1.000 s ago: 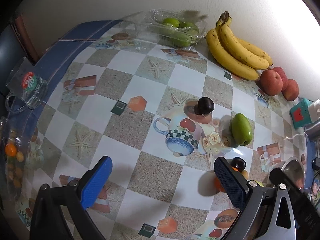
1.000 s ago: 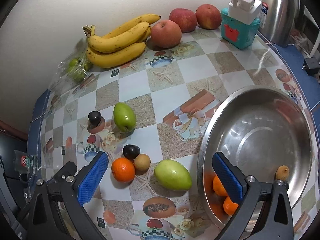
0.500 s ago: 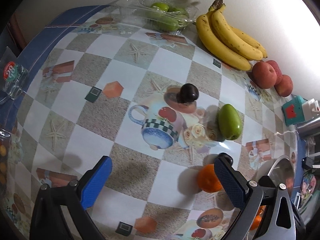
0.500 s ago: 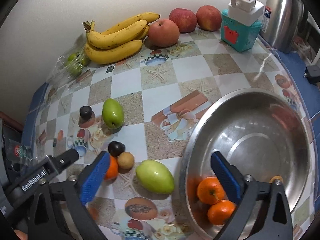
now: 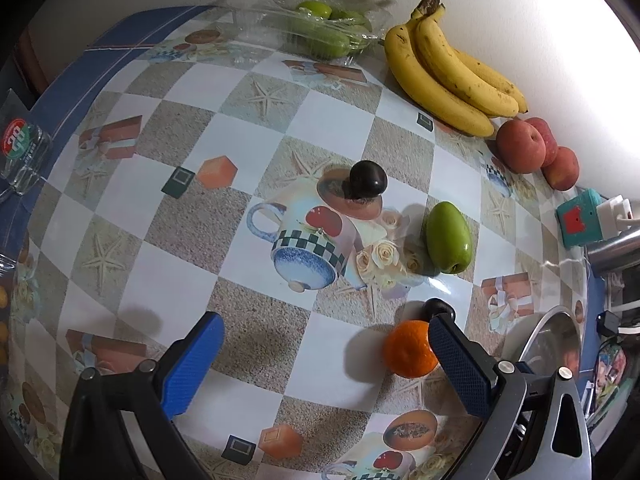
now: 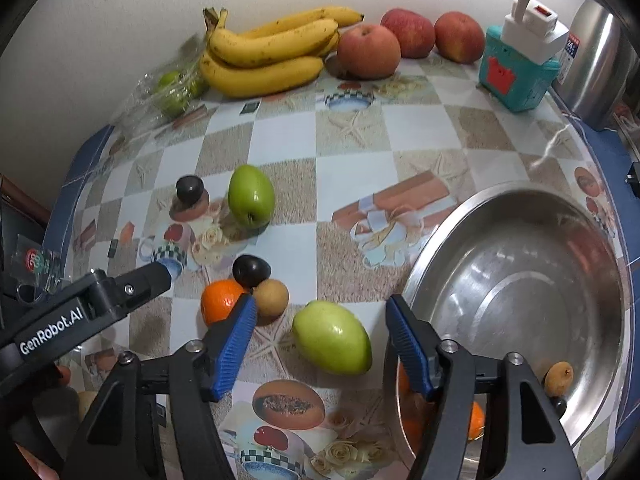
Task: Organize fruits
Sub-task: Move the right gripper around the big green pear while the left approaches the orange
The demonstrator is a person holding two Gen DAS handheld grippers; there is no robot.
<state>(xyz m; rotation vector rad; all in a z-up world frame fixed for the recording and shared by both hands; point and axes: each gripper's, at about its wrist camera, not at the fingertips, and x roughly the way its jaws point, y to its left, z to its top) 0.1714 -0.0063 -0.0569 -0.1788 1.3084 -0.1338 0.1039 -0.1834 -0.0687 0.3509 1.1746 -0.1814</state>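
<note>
Between the right gripper's [image 6: 320, 320] closing fingers [image 6: 234, 334], an untouched green mango [image 6: 332, 338].

A glossy printed plastic cloth [image 5: 248, 136] covers the surface, catching glare near a polished steel bowl [image 6: 520, 240] with a mirror-bright wall. The green mango [image 6: 331, 337] and dark plums [image 5: 368, 179] have smooth, shiny skins; the orange [image 5: 408, 354] is finely dimpled, the bananas [image 6: 264, 52] matt and brown-flecked. Crinkled clear film [image 5: 320, 28] wraps green fruit. Blue ribbed rubbery pads [image 6: 234, 350] line matt black plastic arms. A brushed-metal kettle [image 6: 596, 60] stands by a teal plastic adapter [image 6: 516, 76].
</note>
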